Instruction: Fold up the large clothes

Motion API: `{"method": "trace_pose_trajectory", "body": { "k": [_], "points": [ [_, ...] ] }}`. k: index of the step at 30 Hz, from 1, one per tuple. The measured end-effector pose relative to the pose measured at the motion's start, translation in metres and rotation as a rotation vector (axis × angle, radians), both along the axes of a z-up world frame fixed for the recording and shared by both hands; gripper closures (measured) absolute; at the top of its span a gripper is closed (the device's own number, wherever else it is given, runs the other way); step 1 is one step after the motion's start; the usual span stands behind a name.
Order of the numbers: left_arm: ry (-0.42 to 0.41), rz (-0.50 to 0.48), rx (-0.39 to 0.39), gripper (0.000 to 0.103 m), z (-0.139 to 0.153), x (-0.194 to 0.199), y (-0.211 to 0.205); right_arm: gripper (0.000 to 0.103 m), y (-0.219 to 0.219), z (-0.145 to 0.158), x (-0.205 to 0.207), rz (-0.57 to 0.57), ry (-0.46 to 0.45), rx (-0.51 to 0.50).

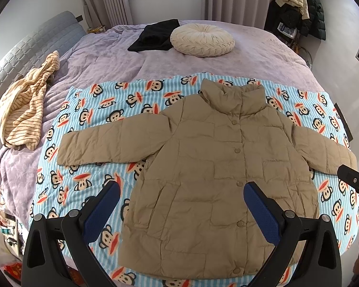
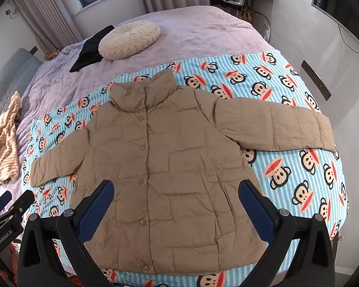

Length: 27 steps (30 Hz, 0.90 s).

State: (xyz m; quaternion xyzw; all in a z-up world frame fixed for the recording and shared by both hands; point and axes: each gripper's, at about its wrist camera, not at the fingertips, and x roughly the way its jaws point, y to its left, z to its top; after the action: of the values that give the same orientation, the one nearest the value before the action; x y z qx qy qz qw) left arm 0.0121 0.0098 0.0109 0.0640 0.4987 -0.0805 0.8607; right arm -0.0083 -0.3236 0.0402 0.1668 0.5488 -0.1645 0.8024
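So: jacket (image 1: 210, 167) flat on blanket (image 1: 88, 110), buttoned. Looks light, puffy, slick, springy. Both hand-held grippers, left (image 1: 182, 203) and right (image 2: 176, 202), spread, empty. Pinch cuffs, then hem corners.

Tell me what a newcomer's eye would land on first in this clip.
The tan puffer jacket comes first: it lies spread flat, buttoned, sleeves out to both sides, on a blue striped monkey-print blanket at the near end of the bed. Both the left gripper and the right gripper hover open above its lower half, holding nothing. Beyond, a round cream cushion sits on the lilac bedspread.
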Motion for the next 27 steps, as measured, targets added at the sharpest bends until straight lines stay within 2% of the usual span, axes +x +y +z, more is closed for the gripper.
{"method": "trace_pose_trajectory", "body": {
  "k": [27],
  "points": [
    [0.001, -0.001, 0.002, 0.0, -0.0005, 0.0014, -0.0013, 0.0, -0.0021, 0.0006, 0.0017, 0.0, 0.0, 0.002]
  ]
}}
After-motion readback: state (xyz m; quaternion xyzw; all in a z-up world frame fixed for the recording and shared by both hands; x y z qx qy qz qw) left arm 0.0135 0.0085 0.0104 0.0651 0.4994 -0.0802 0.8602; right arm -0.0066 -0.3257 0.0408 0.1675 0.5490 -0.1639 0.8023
